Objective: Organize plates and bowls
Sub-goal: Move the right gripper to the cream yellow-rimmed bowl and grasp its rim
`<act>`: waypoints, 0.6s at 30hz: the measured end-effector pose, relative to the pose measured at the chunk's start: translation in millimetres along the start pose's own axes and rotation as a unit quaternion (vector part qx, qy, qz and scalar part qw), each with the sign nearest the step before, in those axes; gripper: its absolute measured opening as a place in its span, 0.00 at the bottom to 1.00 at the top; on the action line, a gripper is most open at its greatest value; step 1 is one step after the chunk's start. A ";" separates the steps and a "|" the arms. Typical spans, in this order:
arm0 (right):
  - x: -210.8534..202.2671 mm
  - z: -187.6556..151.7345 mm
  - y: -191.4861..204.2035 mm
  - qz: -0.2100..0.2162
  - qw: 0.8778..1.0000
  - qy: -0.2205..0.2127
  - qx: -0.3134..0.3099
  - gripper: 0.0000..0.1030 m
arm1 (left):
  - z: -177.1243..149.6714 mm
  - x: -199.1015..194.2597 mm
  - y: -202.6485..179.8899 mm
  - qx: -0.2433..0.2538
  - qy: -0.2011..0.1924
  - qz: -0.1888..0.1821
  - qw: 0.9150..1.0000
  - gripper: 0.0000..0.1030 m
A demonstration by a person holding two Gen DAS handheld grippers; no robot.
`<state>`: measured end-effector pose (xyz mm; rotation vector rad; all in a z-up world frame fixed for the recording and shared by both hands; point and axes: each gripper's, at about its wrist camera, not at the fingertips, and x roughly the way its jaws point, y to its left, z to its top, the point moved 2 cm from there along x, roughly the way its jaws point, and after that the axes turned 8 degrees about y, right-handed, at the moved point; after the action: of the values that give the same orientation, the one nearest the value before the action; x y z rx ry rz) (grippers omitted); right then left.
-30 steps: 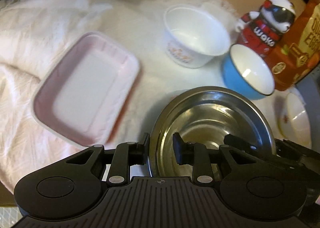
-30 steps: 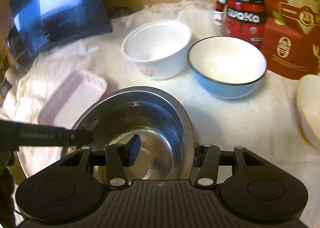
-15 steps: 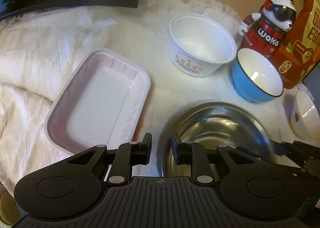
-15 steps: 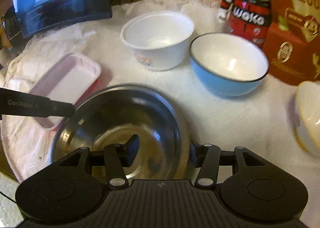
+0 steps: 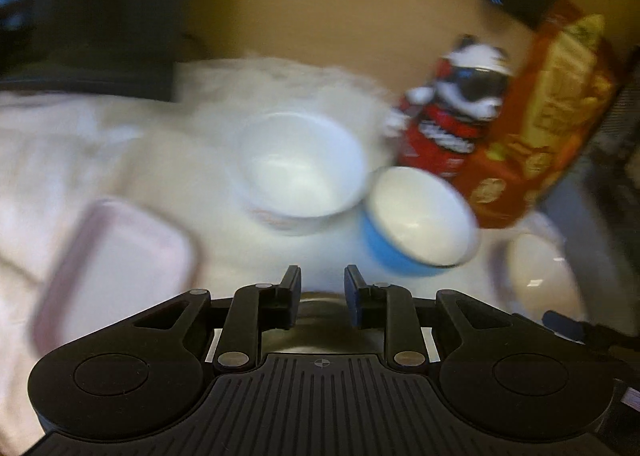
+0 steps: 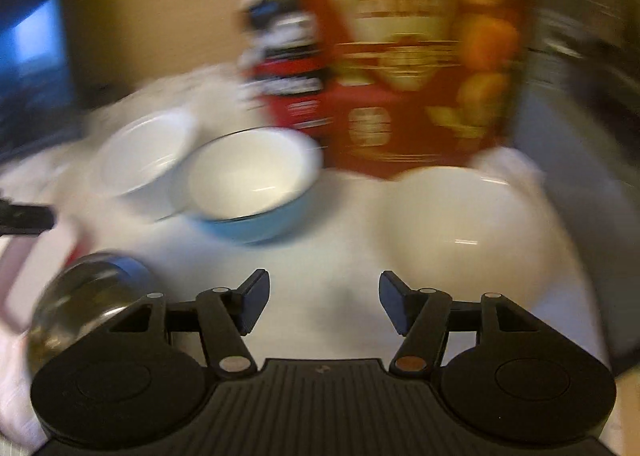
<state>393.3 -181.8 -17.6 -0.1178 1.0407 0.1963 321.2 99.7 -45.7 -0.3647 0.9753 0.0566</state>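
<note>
Our right gripper [image 6: 324,300], jaws just opened, holds nothing; the steel bowl [image 6: 80,296] sits mouth-up at its left. Our left gripper [image 5: 322,298] stands narrowly apart, empty.

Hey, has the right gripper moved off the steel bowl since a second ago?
Yes. The right gripper has swung right: the steel bowl now sits at lower left, and its just-opening, empty jaws face the cream bowl.

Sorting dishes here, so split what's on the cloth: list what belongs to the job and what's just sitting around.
For the job: white bowl, blue bowl, steel bowl, cream bowl, pink tray.

Just lying about: panda figure, red box, screen.
</note>
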 end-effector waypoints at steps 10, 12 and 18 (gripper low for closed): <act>-10.3 15.0 -96.2 -0.071 0.994 -0.005 0.083 0.59 | 10.7 90.1 -127.3 0.029 0.084 -0.157 0.984 0.26; -1.9 23.1 -98.0 -0.072 0.995 -0.008 0.068 0.59 | 11.4 108.1 -143.4 0.028 0.088 -0.150 0.984 0.26; 31.8 44.7 -98.2 -0.074 0.997 0.011 0.036 0.59 | 7.6 164.9 -167.4 0.008 0.114 -0.133 0.985 0.26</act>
<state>468.0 -265.9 -22.4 -0.1318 1.0554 0.0222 455.4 -73.8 -130.3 -0.4918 1.1452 -0.2397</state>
